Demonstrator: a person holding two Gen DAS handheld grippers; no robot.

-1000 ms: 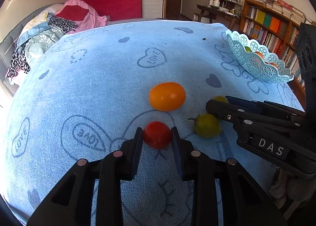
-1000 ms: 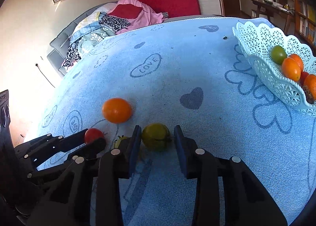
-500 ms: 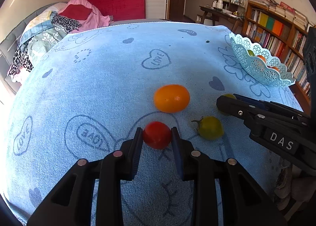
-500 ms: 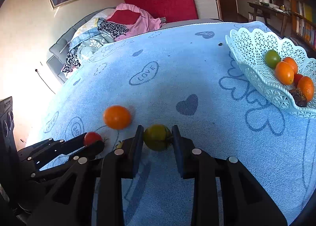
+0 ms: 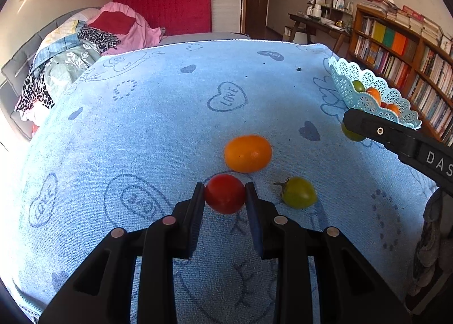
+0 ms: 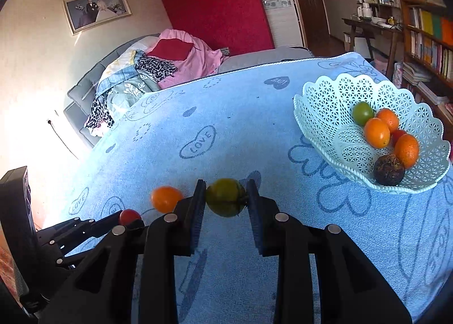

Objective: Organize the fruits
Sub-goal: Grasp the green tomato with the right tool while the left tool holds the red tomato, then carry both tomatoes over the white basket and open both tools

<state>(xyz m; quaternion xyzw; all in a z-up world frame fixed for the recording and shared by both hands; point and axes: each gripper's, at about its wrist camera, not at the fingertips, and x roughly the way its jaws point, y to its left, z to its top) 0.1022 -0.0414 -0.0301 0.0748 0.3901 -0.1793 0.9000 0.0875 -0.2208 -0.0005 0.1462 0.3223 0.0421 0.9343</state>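
Note:
My left gripper point(image 5: 225, 195) is shut on a red tomato point(image 5: 225, 193), low over the blue towel. An orange fruit point(image 5: 248, 153) lies just beyond it and a green tomato with a stem point(image 5: 298, 196) lies to its right. My right gripper point(image 6: 226, 198) is shut on a green tomato point(image 6: 225, 197) and holds it raised above the towel. The right gripper also shows at the right in the left wrist view point(image 5: 354, 126). The pale lattice basket point(image 6: 325, 114) at the right holds several fruits: a green one, oranges, a red one and a dark one.
The blue towel with heart prints point(image 5: 141, 131) covers the table. A sofa with piled clothes point(image 6: 136, 77) stands beyond its far left edge. Bookshelves point(image 5: 396, 49) and a desk stand at the right. A dark box point(image 6: 17, 210) sits at the left.
My right gripper has lifted the green tomato off the towel and moved it right, toward the basket. My left gripper has stayed shut on the red tomato.

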